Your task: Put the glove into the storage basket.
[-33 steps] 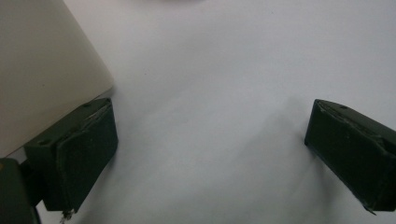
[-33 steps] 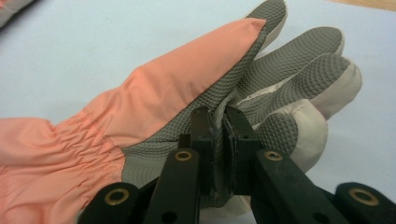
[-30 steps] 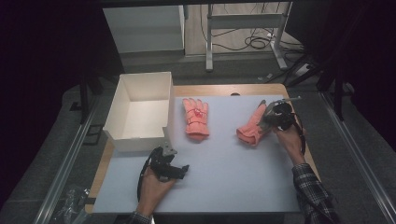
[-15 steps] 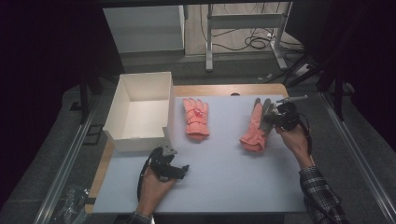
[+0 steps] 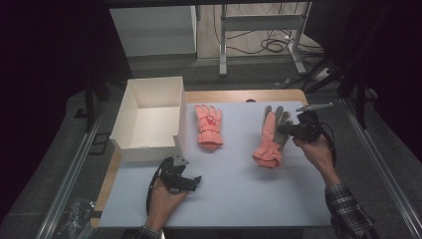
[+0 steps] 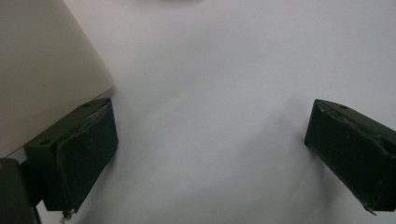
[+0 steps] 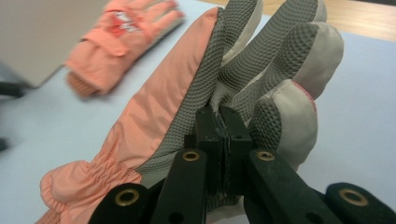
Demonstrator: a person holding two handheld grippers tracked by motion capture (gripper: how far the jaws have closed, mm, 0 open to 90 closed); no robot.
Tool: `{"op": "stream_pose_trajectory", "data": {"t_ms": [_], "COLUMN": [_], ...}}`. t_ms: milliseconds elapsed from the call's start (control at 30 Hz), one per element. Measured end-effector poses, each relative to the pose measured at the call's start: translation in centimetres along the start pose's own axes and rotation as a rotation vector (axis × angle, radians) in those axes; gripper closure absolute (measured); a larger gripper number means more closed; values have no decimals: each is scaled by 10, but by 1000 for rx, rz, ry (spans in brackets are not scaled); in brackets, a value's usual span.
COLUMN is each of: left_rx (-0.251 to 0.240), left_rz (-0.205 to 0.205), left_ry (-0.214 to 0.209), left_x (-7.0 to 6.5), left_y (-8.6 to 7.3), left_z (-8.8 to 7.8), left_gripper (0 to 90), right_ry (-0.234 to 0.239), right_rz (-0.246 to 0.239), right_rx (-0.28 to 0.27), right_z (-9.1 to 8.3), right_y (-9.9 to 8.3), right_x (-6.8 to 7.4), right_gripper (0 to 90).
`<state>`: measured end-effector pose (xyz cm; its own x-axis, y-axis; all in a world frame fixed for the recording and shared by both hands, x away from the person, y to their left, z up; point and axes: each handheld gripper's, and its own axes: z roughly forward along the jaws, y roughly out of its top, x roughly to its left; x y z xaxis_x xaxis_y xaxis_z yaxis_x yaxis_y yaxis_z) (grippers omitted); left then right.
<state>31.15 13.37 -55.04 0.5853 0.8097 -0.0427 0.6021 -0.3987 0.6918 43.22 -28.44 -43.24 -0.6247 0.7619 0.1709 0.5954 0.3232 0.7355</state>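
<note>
A white open-topped box [image 5: 149, 119] is sitting at the left of the pale blue table mat [image 5: 234, 194], with its near wall just beside the left gripper [image 5: 175, 175]. A hand [image 5: 163, 201] is holding that gripper low over the mat; in the left gripper view its jaws are standing wide apart with nothing but bare mat between them, and the box's cream wall [image 6: 42, 70] is touching or almost touching one jaw. Further right, an orange winter glove [image 5: 209, 127] is lying flat on the mat, back up, fingers pointing away from the person. Right of it, a second orange glove with a grey palm [image 5: 269, 137] is hanging tilted, its cuff drooping towards the mat. The right gripper [image 5: 288, 128], held in the person's right hand [image 5: 314, 149], is pinching this glove; in the right gripper view the jaws are pressing together on the textured grey palm fabric [image 7: 205, 88] at the base of the fingers.
</note>
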Motion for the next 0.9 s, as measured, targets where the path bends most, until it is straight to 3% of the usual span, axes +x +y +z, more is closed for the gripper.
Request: {"op": "stream_pose_trajectory", "data": {"t_ms": [533, 633, 900], "left_rx": [0, 0, 0], "left_rz": [-1, 0, 0], "left_ry": [0, 1, 0], "left_x": [0, 0, 0], "left_y": [0, 0, 0], "left_z": [0, 0, 0], "left_gripper": [26, 26, 26], "right_ry": [208, 235, 258], "right_rz": [-101, -125, -160], "right_rx": [63, 84, 137], "right_z": [11, 18, 39], "right_y": [-22, -27, -38], "right_x": [58, 68, 76], "right_gripper": [874, 874, 874]}}
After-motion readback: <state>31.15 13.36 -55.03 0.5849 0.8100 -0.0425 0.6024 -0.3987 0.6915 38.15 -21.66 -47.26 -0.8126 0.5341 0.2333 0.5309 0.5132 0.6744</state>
